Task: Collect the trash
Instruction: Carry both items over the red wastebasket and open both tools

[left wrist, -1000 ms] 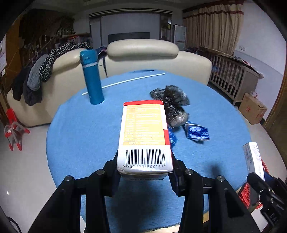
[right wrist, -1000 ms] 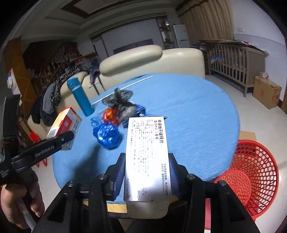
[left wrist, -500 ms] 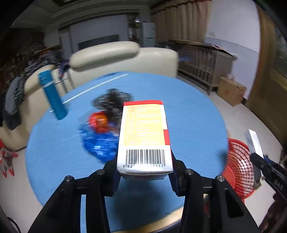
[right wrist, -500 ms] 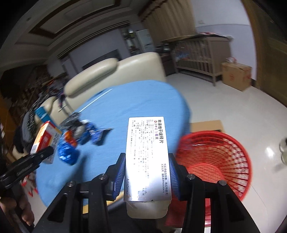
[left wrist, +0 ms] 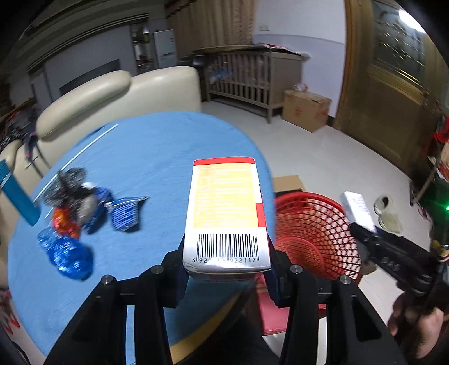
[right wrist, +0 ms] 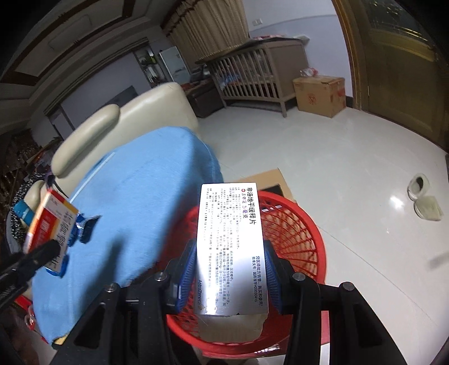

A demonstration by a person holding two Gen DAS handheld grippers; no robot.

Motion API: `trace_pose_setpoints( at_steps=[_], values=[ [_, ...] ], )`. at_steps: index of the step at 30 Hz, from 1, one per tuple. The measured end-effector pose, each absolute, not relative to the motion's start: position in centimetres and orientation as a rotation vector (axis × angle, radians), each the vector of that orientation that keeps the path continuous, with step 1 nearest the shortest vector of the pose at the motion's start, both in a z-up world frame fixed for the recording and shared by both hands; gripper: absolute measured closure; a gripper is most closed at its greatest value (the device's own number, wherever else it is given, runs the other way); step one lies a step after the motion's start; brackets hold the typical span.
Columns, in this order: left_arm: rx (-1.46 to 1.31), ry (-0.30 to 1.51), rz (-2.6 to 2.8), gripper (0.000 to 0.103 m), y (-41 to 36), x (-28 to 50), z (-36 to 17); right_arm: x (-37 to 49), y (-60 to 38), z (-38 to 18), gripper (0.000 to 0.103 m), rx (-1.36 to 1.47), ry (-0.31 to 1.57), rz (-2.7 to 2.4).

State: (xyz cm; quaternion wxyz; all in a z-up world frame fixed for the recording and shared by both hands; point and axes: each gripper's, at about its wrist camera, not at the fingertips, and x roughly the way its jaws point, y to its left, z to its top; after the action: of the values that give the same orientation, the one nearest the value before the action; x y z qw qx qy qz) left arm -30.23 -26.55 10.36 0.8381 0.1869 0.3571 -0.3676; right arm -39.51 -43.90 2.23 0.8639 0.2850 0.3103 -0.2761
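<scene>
Trash boxes are clamped in both grippers: the right gripper (right wrist: pixel 230 269) has swung from the blue surface (right wrist: pixel 146 179) to hold its white box (right wrist: pixel 230 247) over the red basket (right wrist: pixel 303 224). The left gripper (left wrist: pixel 227 269), fingers clamped on an orange box (left wrist: pixel 227 207), has turned basketward too. Release looks imminent; wrappers (left wrist: pixel 70 213) remain behind.

A: What kind of room is this?

B: A living room with a pale glossy floor (right wrist: pixel 336 157) that catches a bright glare. A cream leather sofa (left wrist: pixel 118 92) curves behind the round tabletop (left wrist: pixel 157 151) with its blue cloth.

A: And along the far side?

B: Beige curtains (right wrist: pixel 210 25), a wooden slatted crib (right wrist: pixel 252 70), a white fridge (left wrist: pixel 164 47), and a cardboard box (right wrist: pixel 320 94) on the floor beside a tall wooden door (right wrist: pixel 393 64).

A: Anything else on the floor?

B: A pair of pale slippers (right wrist: pixel 423 196), and a flat piece of cardboard (right wrist: pixel 269 179). The wall (left wrist: pixel 297 25) is lilac-white.
</scene>
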Motion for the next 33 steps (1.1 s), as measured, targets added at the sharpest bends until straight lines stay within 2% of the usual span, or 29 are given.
trace_pose_setpoints(
  at_steps=[7,8,9,10,26,28,29,30,33],
  values=[
    [0.455,0.758,-0.825,0.055,-30.0,-32.0,9.5,-39.6,-46.1,-0.9,0.053,0.640,0.728,-0.584],
    [0.461,0.758,-0.827,0.055,-30.2,-32.1,9.4,-39.5,-46.3,-1.2,0.049,0.645,0.741,-0.580],
    [0.468,0.761,-0.835,0.055,-30.7,-32.3,9.3,-39.5,-46.4,-1.5,0.035,0.652,0.752,-0.574],
    [0.476,0.763,-0.841,0.055,-31.2,-32.5,9.2,-39.7,-46.4,-1.6,0.029,0.656,0.752,-0.574],
    [0.572,0.835,-0.934,0.053,-36.4,-34.0,6.4,-45.0,-48.2,2.3,0.029,0.751,0.522,-0.660],
    [0.586,0.859,-0.952,0.043,-37.4,-34.0,5.9,-45.4,-48.2,2.8,0.029,0.752,0.496,-0.666],
    [0.592,0.865,-0.954,0.032,-37.8,-33.9,5.8,-45.5,-48.2,3.1,0.029,0.751,0.486,-0.672],
    [0.598,0.862,-0.955,0.030,-38.0,-33.9,5.8,-45.5,-48.2,3.3,0.029,0.751,0.479,-0.676],
    [0.606,0.852,-0.944,0.030,-37.7,-33.6,6.0,-46.0,-48.4,4.0,0.029,0.749,0.454,-0.688]
  ],
)
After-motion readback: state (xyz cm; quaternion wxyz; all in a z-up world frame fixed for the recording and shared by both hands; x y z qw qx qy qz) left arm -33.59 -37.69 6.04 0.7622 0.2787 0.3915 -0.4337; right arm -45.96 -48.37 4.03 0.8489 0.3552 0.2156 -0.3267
